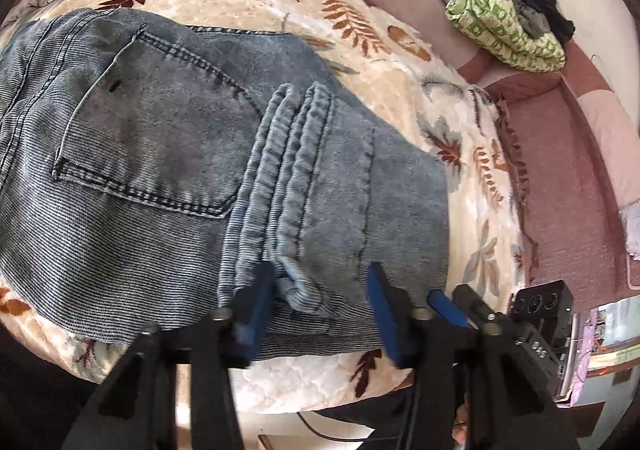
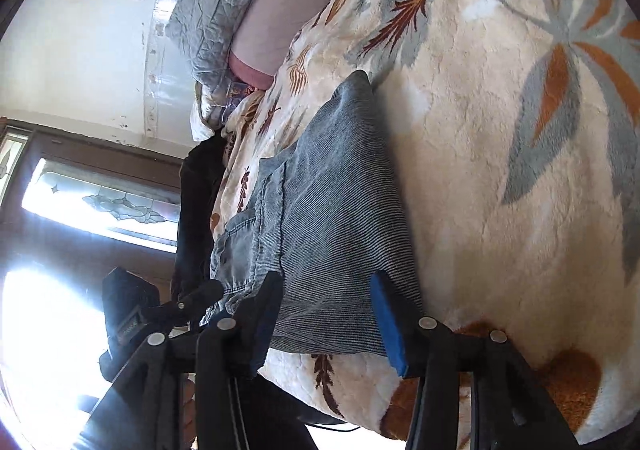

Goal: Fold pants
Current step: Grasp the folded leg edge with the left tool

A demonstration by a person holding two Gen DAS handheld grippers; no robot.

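Observation:
Blue denim pants (image 1: 160, 138) lie folded on a cream leaf-print blanket (image 1: 280, 2), back pocket up, with a bunched ribbed hem (image 1: 288, 186) laid across them. My left gripper (image 1: 320, 306) hovers at the near edge with its blue pads wide apart, the end of the hem between them and the left pad beside it. In the right wrist view the pants (image 2: 332, 230) stretch away from my right gripper (image 2: 326, 314). Its jaws straddle the near folded edge, open. One blue pad of the right gripper (image 1: 444, 306) shows at the pants' right corner.
A green patterned bundle (image 1: 500, 22) with dark clothes on it sits on the pink bed surface (image 1: 560, 170) at the far right. A grey quilt (image 2: 216, 10) lies by the wall. A door with patterned glass (image 2: 100, 202) stands beyond the bed's left edge.

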